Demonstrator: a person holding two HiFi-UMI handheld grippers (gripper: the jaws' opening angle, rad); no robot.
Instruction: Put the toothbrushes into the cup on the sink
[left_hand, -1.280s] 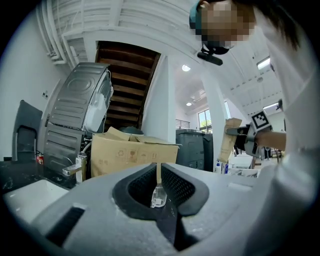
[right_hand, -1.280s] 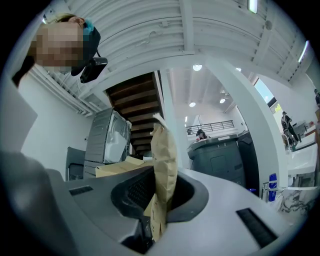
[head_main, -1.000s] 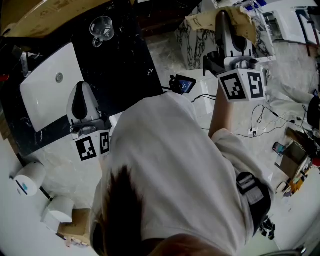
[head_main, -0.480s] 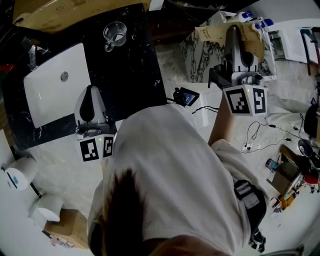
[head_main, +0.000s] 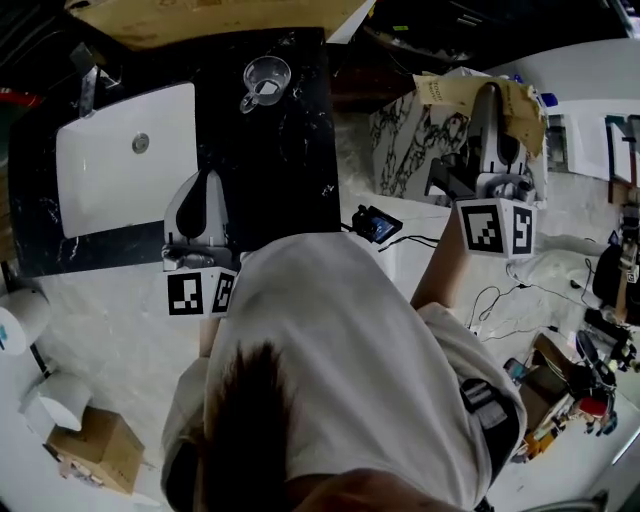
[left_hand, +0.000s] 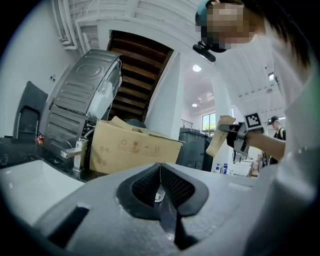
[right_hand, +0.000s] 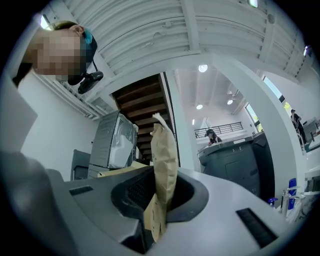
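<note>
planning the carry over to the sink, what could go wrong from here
The right gripper pinches the brown paper packet by a narrow strip, most of it standing free above, so it might bend or slip out. The clear glass cup stands alone on the black marble counter; the packet could tip it.

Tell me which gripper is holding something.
The right gripper: its jaws pinch a brown paper packet, while the left gripper is shut on nothing.

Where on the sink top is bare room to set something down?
Bare black counter: between the white basin and the right edge, in front of the glass cup. The left gripper crowds the front strip. The right gripper holds a paper packet off the counter.
</note>
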